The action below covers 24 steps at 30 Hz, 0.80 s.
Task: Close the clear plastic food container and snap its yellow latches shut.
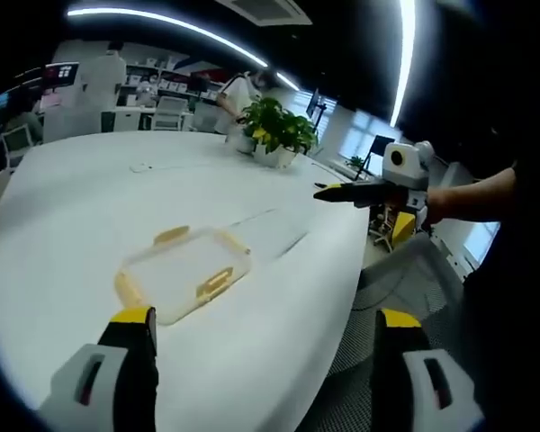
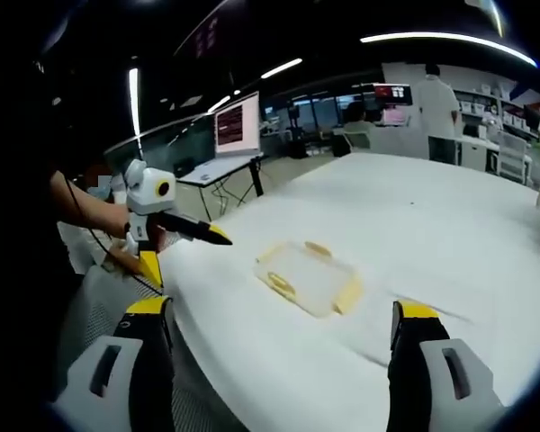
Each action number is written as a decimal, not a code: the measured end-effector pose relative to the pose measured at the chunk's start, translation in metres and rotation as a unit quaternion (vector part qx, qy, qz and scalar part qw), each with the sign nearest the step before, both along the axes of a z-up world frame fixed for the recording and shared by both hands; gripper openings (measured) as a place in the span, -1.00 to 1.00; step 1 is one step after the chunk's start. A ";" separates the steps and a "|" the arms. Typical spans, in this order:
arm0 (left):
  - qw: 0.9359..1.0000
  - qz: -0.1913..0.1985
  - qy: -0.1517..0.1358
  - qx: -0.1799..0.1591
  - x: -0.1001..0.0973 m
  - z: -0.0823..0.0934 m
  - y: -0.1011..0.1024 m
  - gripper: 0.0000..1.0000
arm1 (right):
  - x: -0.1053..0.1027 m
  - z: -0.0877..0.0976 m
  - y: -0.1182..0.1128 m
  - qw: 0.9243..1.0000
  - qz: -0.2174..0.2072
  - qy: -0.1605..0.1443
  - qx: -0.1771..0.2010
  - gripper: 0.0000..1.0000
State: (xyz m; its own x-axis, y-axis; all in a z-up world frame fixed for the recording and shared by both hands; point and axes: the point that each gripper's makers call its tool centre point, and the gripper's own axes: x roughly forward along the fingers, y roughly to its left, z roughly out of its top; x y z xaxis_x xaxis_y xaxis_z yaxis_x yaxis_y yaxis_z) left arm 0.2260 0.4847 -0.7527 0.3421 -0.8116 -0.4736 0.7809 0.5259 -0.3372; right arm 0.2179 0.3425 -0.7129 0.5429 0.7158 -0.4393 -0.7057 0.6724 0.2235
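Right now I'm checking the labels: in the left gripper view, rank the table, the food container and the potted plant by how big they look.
1. Table, by far the largest.
2. Food container.
3. Potted plant, only a little smaller than the container; it stands farther from the camera, so that order is unsure.

Container (image 1: pixel 187 274) lies on table (image 1: pixel 90 207), near its edge. Plant (image 1: pixel 274 129) stands at the far side of the table. Both grippers hover off the table edge, apart from the container.
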 end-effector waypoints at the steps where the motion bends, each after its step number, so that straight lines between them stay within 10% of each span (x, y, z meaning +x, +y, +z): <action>1: 1.000 0.001 0.002 -0.002 0.002 0.000 0.000 0.97 | 0.001 -0.001 0.002 1.000 0.004 -0.001 -0.005 1.00; 24: 0.999 -0.032 -0.012 0.029 0.036 -0.013 0.014 0.92 | 0.035 -0.011 0.011 0.998 0.033 -0.004 -0.050 0.88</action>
State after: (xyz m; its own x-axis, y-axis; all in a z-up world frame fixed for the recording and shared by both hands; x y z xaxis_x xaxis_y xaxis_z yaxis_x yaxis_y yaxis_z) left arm 0.2622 0.4983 -0.7659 0.3021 -0.8037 -0.5126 0.8205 0.4930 -0.2895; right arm 0.2530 0.3532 -0.7241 0.4994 0.7036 -0.5056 -0.7512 0.6423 0.1520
